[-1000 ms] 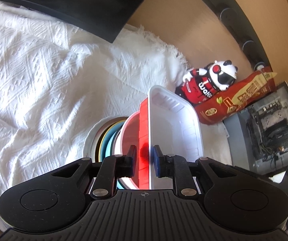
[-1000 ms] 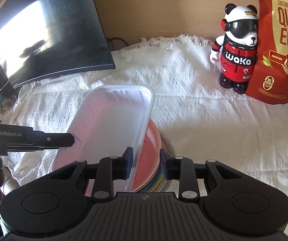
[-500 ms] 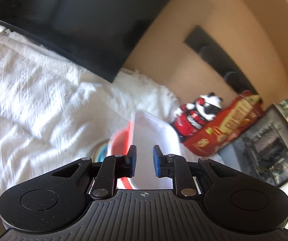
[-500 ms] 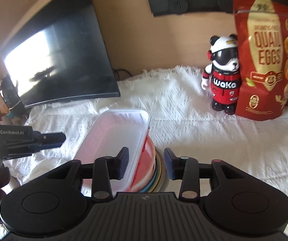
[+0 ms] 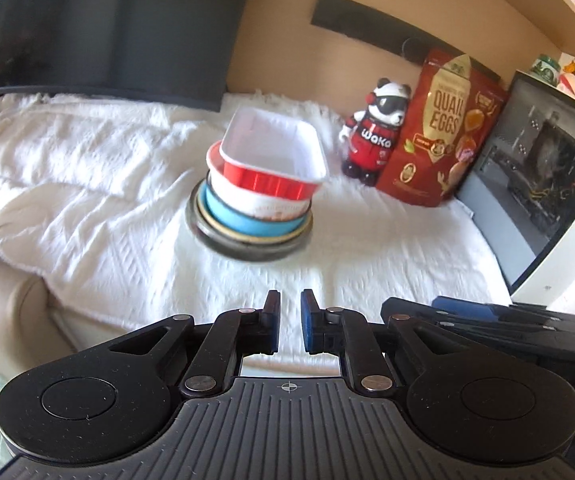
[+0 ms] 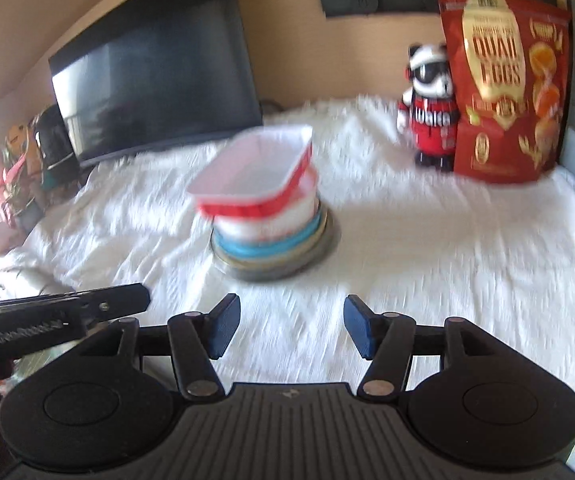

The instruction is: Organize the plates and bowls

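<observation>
On the left of the table, a dark monitor is leaning against the wall behind the white cloth. At centre, the stack of plates and bowls is sitting on the cloth, with a red-and-white rectangular tray resting tilted on top. Both grippers are hovering apart from the stack, holding nothing: the left gripper is showing its jaws narrowly parted, the right gripper its jaws spread wide. To the right, a panda figurine is standing just beside a red quail-eggs bag.
</observation>
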The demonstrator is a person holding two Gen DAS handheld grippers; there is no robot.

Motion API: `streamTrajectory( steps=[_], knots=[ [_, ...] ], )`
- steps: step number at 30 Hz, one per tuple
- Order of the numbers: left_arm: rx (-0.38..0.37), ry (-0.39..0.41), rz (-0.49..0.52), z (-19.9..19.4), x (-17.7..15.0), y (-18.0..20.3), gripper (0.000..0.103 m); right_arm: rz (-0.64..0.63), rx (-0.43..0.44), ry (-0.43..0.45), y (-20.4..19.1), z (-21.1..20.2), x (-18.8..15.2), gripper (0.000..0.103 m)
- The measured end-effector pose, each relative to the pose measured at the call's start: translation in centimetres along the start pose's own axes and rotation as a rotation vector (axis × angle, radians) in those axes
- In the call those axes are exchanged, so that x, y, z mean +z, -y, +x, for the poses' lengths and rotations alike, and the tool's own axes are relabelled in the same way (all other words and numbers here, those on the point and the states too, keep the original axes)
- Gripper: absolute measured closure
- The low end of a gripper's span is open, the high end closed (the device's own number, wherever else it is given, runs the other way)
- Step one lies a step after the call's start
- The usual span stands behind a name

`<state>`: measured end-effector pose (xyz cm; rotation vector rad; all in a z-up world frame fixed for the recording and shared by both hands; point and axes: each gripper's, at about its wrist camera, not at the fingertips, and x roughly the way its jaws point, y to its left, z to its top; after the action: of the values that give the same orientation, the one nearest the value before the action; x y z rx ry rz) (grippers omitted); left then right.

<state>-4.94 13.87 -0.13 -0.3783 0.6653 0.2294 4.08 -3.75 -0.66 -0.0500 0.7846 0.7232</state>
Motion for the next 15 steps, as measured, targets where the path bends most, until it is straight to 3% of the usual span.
streamTrajectory(
  steps=[4,8,15],
  knots=[
    [0.096,0.049,0.060,-1.3,-1.4,1.1,0.090,0.008,-0.029,0.016,-0.5,-1.5,-1.9,0.036],
    [0.059,0.019,0.047,-1.5,-1.7,0.8,0.089,0.033,-0.037,-0.019,-0.8,-1.7,-2.4,0.036],
    [0.076,-0.017,0.048,-1.1,-2.1,0.5,0.089,-0.010,-0.047,-0.027,-1.8,-1.5,-2.5,0.036]
  ],
)
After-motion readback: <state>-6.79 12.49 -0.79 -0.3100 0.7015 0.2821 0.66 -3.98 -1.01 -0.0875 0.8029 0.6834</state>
